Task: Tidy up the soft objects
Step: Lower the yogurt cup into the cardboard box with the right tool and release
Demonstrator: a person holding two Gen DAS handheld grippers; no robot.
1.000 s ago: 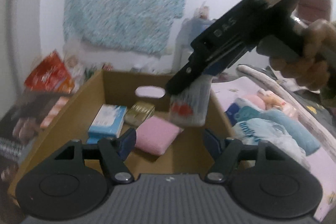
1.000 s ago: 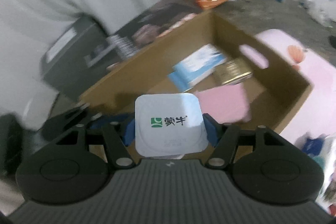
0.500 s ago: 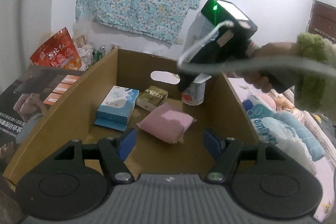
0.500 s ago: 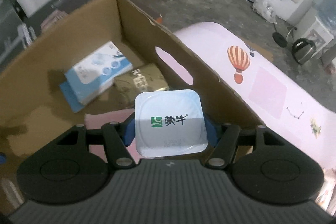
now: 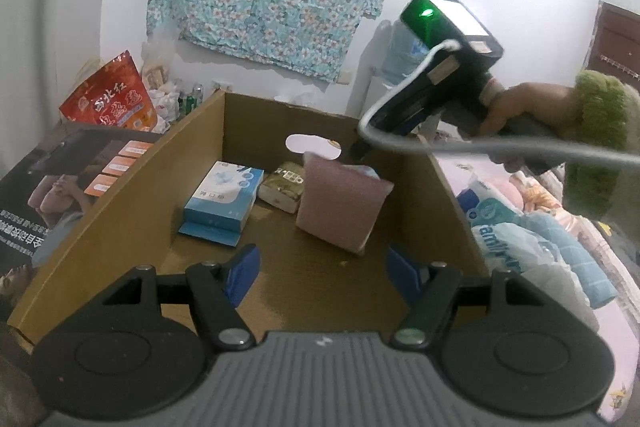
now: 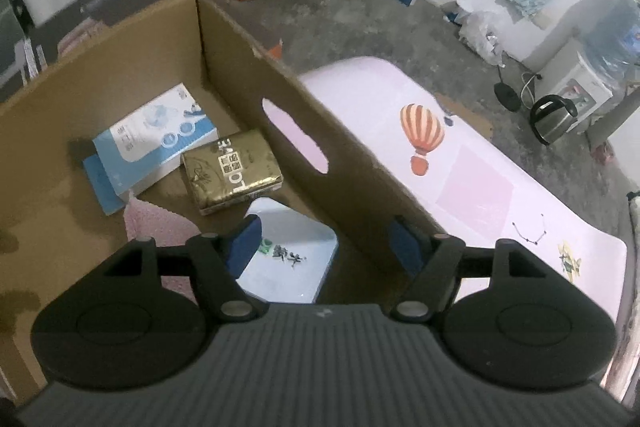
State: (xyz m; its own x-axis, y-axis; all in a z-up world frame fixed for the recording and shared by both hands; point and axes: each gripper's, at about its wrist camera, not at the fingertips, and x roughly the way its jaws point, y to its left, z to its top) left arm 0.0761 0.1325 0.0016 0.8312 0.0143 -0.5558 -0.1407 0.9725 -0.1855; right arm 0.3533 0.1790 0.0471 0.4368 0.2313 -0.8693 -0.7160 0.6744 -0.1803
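An open cardboard box (image 5: 120, 227) holds a blue tissue box (image 5: 222, 197), a gold pack (image 5: 284, 183) and a pink pad (image 5: 340, 203) that stands tilted on its edge. My right gripper (image 6: 325, 247) hangs over the box's far right corner. Its jaws are opening, and the white sealed pack (image 6: 288, 259) lies below them on the box floor, clear of the right pad. From the left wrist, only a sliver of that pack (image 5: 366, 171) shows behind the pink pad. My left gripper (image 5: 322, 271) hovers open and empty over the near end of the box.
A pink table top (image 6: 460, 163) with a balloon print lies beside the box. Folded cloths and plastic bags (image 5: 520, 239) are piled to the box's right. A red bag (image 5: 108, 103) and a dark printed carton (image 5: 60, 187) stand on its left. A kettle (image 6: 554, 119) sits on the floor.
My right gripper came down into the box's far corner and let the white pack drop from its pads. The pink pad went from lying flat to standing tilted. My left gripper stayed put.
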